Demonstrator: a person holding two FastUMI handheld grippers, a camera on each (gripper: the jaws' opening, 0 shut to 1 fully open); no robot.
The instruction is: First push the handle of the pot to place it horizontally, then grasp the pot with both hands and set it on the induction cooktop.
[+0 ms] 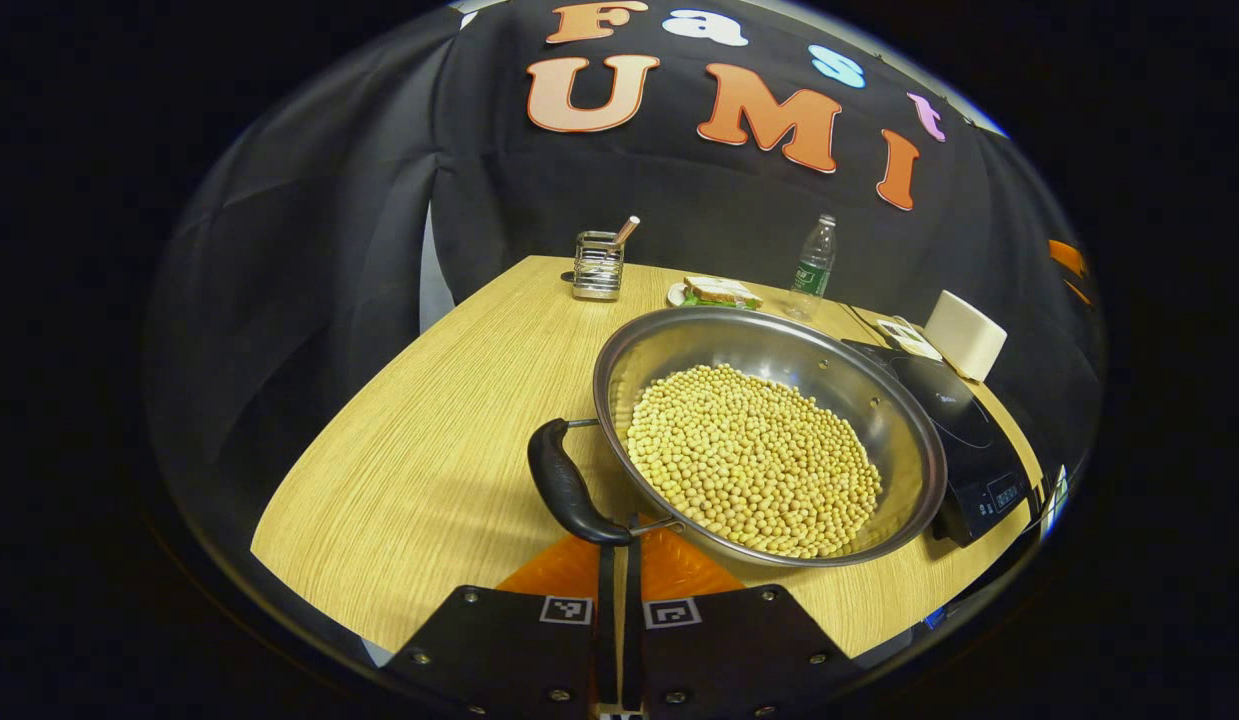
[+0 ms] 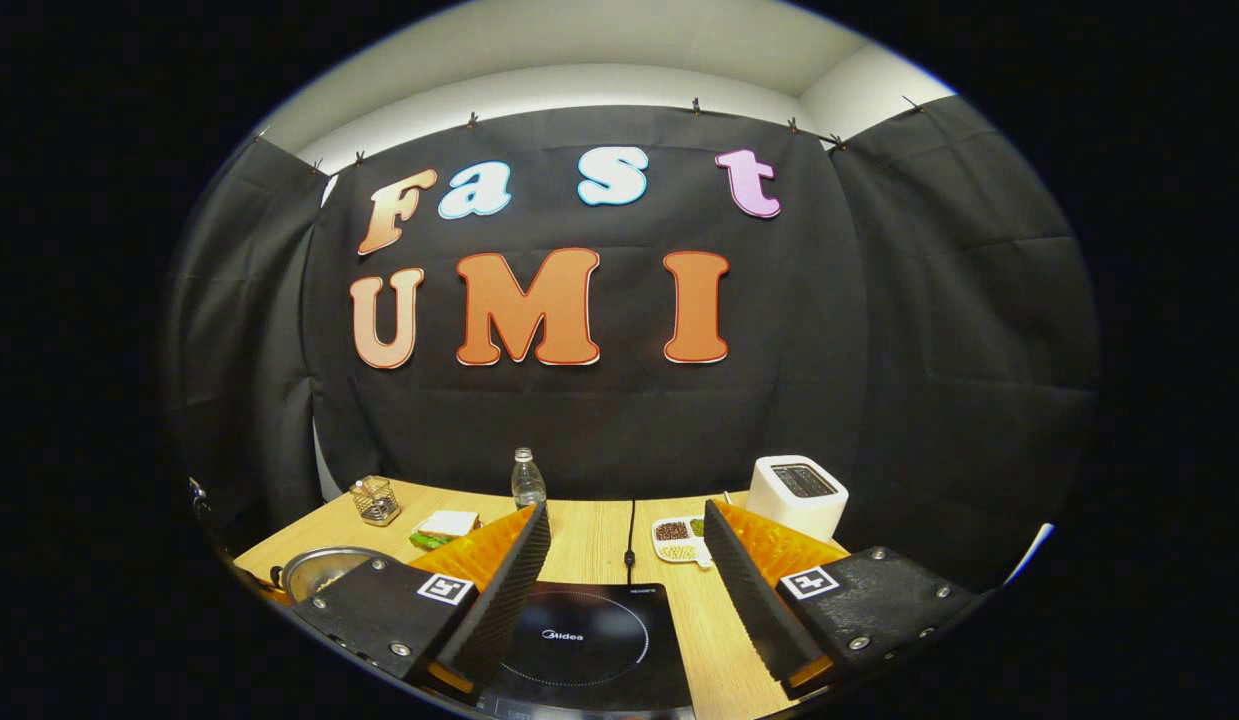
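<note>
While closed, left tongs touching pot handle.

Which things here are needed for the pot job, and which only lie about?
Needed: round steel pot of beans; its black handle; black flat induction cooktop.

Lying about: clear plastic bottle; white toaster; sandwich on plate; wire holder.
</note>
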